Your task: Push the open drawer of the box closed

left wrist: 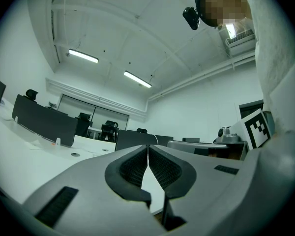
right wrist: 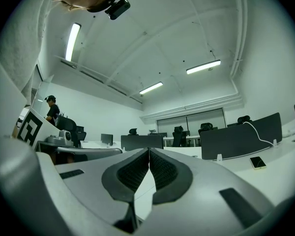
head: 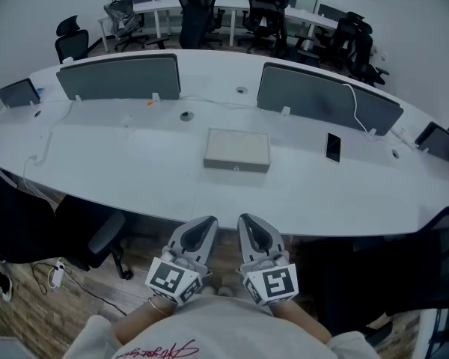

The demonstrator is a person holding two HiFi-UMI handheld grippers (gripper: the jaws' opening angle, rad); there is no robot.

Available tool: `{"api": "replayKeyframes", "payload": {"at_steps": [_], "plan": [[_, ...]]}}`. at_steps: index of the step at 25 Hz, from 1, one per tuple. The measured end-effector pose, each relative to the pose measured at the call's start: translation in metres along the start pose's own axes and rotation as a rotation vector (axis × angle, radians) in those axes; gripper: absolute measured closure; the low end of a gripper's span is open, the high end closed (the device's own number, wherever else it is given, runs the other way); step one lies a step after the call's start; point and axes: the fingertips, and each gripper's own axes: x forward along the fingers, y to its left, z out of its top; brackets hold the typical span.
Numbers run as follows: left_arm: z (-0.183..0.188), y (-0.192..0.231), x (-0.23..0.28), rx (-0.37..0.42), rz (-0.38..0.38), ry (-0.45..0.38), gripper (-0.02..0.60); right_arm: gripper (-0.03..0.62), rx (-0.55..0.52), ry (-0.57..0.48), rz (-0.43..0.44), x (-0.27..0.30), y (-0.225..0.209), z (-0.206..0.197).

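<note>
Head view: box lengthwise left-to-right, knobbed front toward the person; left tongs, right tongs both together, empty.

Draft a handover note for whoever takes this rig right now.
Left gripper: jaws shut, empty, held near the body, short of the table edge.
Right gripper: also shut and empty, beside the left.
Flat beige rectangular box: on the curved white table ahead of both grippers, its drawer front facing the person; nothing touches it.
Done: that front looks flush with the box, so the drawer may already be closed; too small to be sure.
Left: check it up close; if it sticks out, push the front in with a shut gripper.
</note>
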Motion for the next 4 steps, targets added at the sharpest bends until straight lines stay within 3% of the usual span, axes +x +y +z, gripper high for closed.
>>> {"api": "replayKeyframes", "payload": {"at_steps": [4], "plan": [[-0.0028,-0.0048,0.0,0.015,-0.017,-0.015,0.561,0.574,-0.022,0.009,0.006,-0.0029,0.0023,-0.0016]]}}
